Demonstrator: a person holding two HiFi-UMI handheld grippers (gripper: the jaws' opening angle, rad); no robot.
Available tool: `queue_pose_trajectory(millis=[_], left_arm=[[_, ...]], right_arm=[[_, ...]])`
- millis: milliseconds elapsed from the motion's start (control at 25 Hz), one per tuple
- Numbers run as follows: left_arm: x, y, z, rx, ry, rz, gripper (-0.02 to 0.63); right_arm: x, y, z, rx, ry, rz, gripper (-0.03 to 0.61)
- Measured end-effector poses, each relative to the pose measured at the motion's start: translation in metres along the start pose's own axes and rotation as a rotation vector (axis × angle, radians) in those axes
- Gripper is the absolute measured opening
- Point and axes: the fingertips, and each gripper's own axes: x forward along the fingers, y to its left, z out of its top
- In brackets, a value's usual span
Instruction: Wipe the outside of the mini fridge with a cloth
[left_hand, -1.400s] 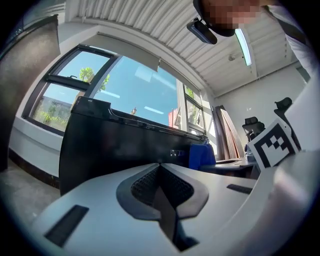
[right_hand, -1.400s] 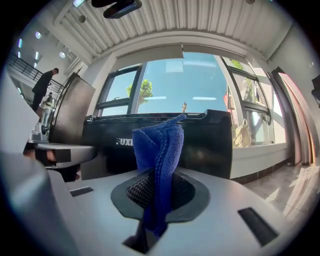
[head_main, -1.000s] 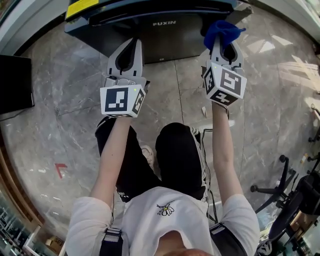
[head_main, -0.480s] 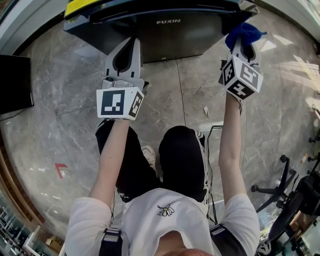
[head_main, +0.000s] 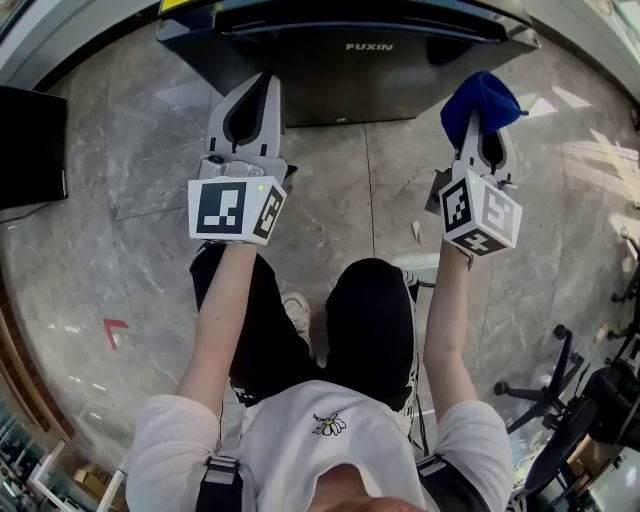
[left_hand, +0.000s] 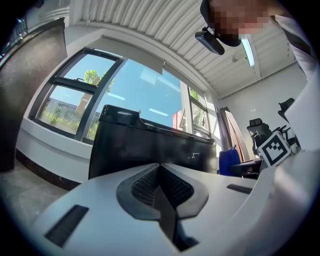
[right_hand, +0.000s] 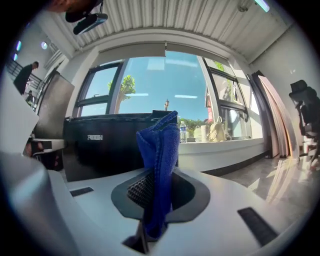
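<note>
In the head view, the black mini fridge (head_main: 350, 62) is standing on the grey marble floor (head_main: 130, 250) at the top of the picture. The left claw (head_main: 264, 82) is pointing at the fridge's front, close to its lower edge. The right claw (head_main: 482, 135) is gripping a blue cloth (head_main: 478, 98), which is bunching up just beside the fridge's front right corner. Whether the cloth is touching the fridge cannot be told.

In the left gripper view, the claw's jaws are pressing together with nothing between them. The fridge is filling the middle ground behind them, and the cloth is showing to its right.

In the right gripper view, the jaws are clamping the cloth, which is standing upright between the ribbed pads (right_hand: 139, 190). The fridge is sitting behind it to the left, below a wide window (right_hand: 165, 85).
</note>
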Motion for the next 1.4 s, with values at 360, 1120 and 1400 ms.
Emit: queue_pose_trajectory(millis=[360,1120,1400], left_arm=[[-0.027,0.007,0.046,-0.01,-0.035,0.019,0.003],[-0.083,0.1,-0.05,0.085,-0.061,0.242,0.003],[-0.085,0.131,-0.066,0.051,-0.09,0.301,0.003]], right_arm=[[-0.011,0.098,0.006,0.062,-0.049,0.269,0.061],[-0.001,0.324,-0.036,-0.003,-0.123,0.662,0.061],[0.023,0.366,-0.063,0.007,-0.111,0.633,0.061]])
